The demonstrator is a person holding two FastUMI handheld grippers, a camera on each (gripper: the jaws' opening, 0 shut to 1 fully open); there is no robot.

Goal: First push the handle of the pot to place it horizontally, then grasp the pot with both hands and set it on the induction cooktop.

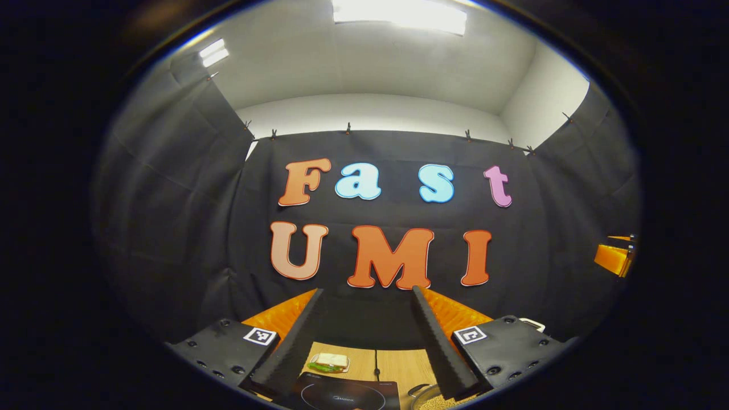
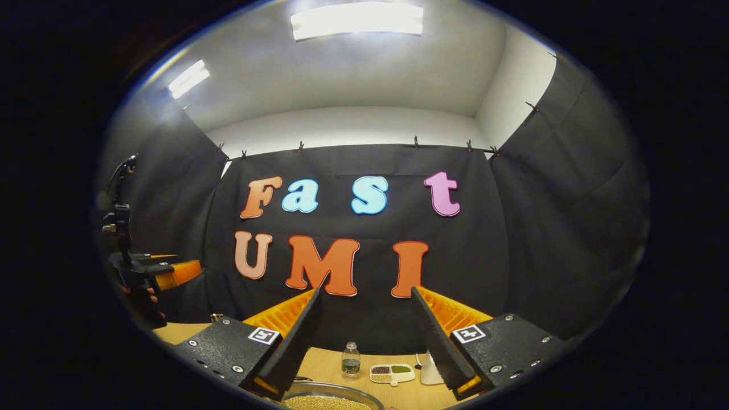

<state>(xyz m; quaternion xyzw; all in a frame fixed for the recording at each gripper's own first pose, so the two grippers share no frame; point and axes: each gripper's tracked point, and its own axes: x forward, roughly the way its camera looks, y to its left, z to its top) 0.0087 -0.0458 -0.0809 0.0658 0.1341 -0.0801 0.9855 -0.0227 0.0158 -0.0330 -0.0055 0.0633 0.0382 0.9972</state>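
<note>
In the left gripper view the left gripper (image 1: 367,293) is held high above the wooden table (image 1: 398,364), its two dark fingers spread wide apart with nothing between them. Low between those fingers lies the black induction cooktop (image 1: 342,393), flat on the table, with a ring marked on its glass. Just to the right of the cooktop, under the tip of the right-hand finger, a small arc of the pot (image 1: 424,396) shows: a metal rim with pale grains inside. Its handle cannot be made out here. Beyond the cooktop sits a small plate with a sandwich (image 1: 330,361) and something green beside it. At the far right edge an orange part of the right gripper (image 1: 614,257) is seen, well apart from the left one. In the right gripper view the right gripper (image 2: 364,293) is likewise raised and open, jaws wide and holding nothing; the pot sits directly below, between its fingers at the bottom edge, filled with the same yellowish grains. Behind the pot on the table stand a small bottle (image 2: 351,360), a divided dish (image 2: 392,373) of dark and green contents, and a white object (image 2: 430,373) partly hidden by the finger. Black cloth walls enclose the booth under a white ceiling with bright light panels (image 2: 357,20).
</note>
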